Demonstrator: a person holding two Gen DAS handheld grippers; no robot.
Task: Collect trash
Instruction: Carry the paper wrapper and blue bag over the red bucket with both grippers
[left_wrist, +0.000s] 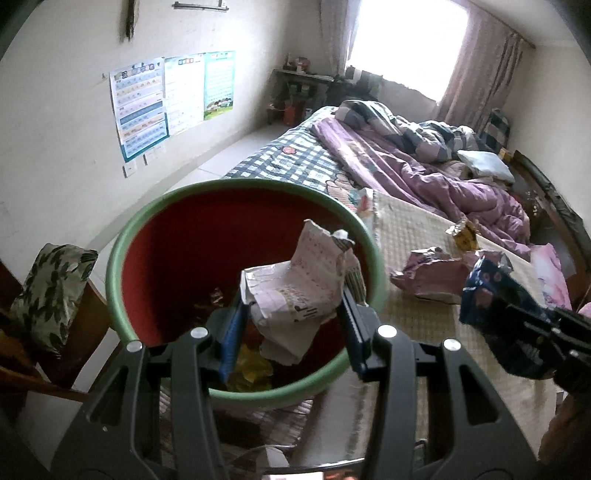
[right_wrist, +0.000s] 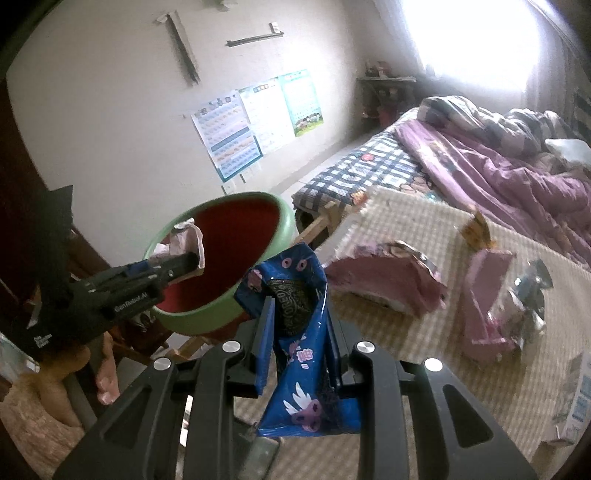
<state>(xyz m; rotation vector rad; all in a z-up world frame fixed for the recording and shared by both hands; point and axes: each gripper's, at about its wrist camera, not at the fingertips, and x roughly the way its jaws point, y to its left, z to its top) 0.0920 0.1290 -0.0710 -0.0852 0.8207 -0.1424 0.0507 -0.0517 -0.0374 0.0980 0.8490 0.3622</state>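
Note:
A green-rimmed bin (left_wrist: 122, 258) with a red inside stands at the bed's foot, with trash lying at its bottom. My left gripper (left_wrist: 291, 306) is shut on a crumpled pink-and-white paper wrapper (left_wrist: 303, 273), held over the bin's opening. The right wrist view shows that same gripper (right_wrist: 188, 262) with the paper (right_wrist: 184, 240) above the near rim of the bin (right_wrist: 221, 314). My right gripper (right_wrist: 299, 310) is shut on a blue cookie wrapper (right_wrist: 303, 369), to the right of the bin and outside it. It also shows in the left wrist view (left_wrist: 517, 317) with the wrapper (left_wrist: 487, 291).
Torn pink packaging (right_wrist: 388, 284) and another pink piece (right_wrist: 487, 302) lie on the woven mat (right_wrist: 424, 369). A yellow wrapper (left_wrist: 465, 236) and a small carton (right_wrist: 576, 398) lie there too. A purple quilt (left_wrist: 424, 170) covers the bed. A wooden chair with a leaf-print cushion (left_wrist: 51, 291) stands left of the bin.

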